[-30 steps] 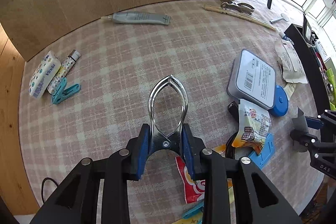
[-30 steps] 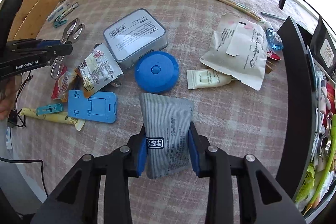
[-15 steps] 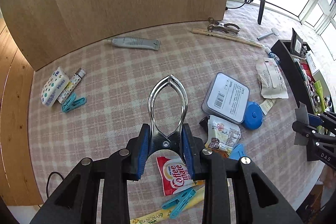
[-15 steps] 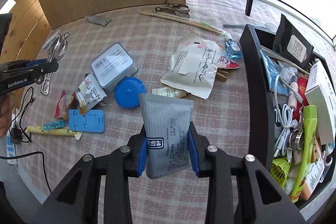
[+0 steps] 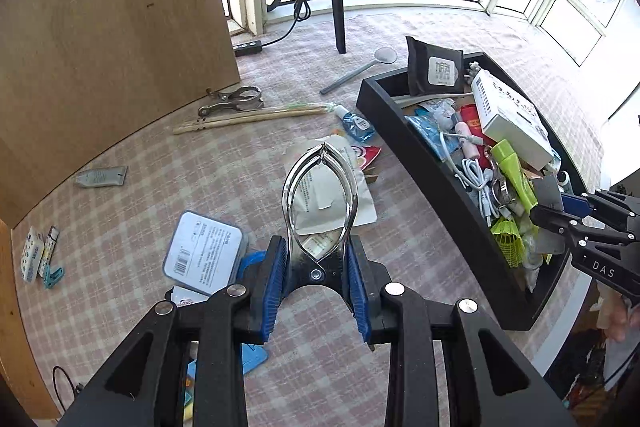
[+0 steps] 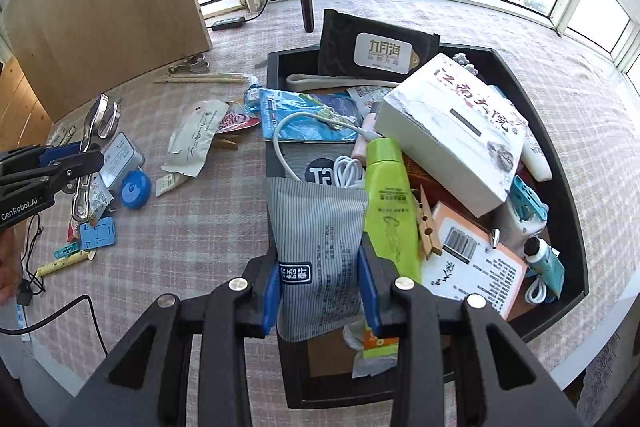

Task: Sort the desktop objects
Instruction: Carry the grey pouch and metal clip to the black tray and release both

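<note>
1. While both hands worked above the checked tablecloth (image 5: 168,195), the biggest thing in the room's clutter was the black tray (image 6: 560,131), crammed with a white box (image 6: 448,131), a lime-green tube (image 6: 390,211), cables and packets.
2. Next in size, the grey striped pouch (image 6: 320,243) hung over the tray's near left corner, pinched low down between the blue pads of the right gripper (image 6: 319,287), which was closed on it. It looked soft and light, probably a little crushable, so a hold across its lower flat part seemed sound; I judged it would flop rather than slide.
3. Loose on the cloth lay a white paper sachet (image 5: 348,195), a grey tin (image 5: 204,255) and a blue round case (image 6: 136,189), all well apart from the tray.
4. Smaller again, the metal clip (image 5: 320,211) stood out forward from the left gripper (image 5: 316,275), whose tongs were clamped on its handle end near the rivet. Its tips met, shut. Being polished steel, it struck me as stiff, springy and slippery, so that grip behind the pivot seemed the safest place.
5. From the right camera, the same clip hovered above the table, left of the tray, not yet over it.
</note>
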### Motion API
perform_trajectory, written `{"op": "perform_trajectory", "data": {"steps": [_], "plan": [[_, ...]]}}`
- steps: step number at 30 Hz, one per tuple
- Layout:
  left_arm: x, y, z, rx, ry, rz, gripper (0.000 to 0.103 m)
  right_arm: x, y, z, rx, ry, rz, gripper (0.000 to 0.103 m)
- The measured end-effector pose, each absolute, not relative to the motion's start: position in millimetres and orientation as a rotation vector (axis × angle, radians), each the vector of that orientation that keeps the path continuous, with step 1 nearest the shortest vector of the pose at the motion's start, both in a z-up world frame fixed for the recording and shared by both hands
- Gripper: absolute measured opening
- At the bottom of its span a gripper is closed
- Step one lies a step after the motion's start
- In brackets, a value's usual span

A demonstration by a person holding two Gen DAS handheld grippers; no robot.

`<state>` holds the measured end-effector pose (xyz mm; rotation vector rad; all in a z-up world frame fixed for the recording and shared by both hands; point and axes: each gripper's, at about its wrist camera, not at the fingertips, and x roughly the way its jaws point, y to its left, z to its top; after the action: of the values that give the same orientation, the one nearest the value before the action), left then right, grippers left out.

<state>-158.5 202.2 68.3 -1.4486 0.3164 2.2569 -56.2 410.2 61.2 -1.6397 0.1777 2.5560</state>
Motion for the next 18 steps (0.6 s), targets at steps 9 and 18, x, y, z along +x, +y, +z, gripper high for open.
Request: {"op": "perform_trajectory", "data": {"steps": [9, 18], "plan": [[-163, 311, 71, -1.385, 0.393, 2.174, 0.029, -33, 503, 74, -1.567, 0.219, 2.466, 0.033], [-174, 374, 81, -1.311, 0.414, 2.183, 0.039, -33, 558, 81, -1.546, 0.239, 2.449, 0.048]]}}
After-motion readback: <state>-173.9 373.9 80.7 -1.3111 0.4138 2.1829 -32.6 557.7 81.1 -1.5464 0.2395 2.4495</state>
